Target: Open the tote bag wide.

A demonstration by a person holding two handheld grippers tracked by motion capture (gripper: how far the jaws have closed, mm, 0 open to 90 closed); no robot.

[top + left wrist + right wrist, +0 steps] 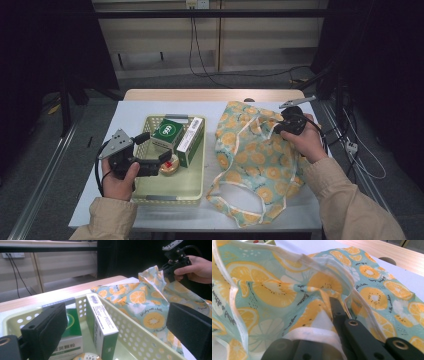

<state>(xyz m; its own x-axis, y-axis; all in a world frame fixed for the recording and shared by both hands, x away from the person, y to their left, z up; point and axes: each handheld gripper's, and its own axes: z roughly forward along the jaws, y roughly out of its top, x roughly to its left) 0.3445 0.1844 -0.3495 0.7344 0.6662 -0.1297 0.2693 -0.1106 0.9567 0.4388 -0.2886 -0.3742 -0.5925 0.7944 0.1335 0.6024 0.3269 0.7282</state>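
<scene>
High view: we hold our left gripper (159, 161), jaws apart, over the basket (192, 187). Left gripper view: the small boxes (101, 323) stand inside. Right gripper view: our right gripper (333, 315) pinches the orange-print bag (269, 292); we judge thin fabric could slip free.

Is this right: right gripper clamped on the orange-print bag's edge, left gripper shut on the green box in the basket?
Not quite. The left gripper is open and holds nothing; the left gripper view shows its jaws spread wide above the basket, the green box untouched. The rest stands: the right gripper is clamped on the bag edge.
</scene>
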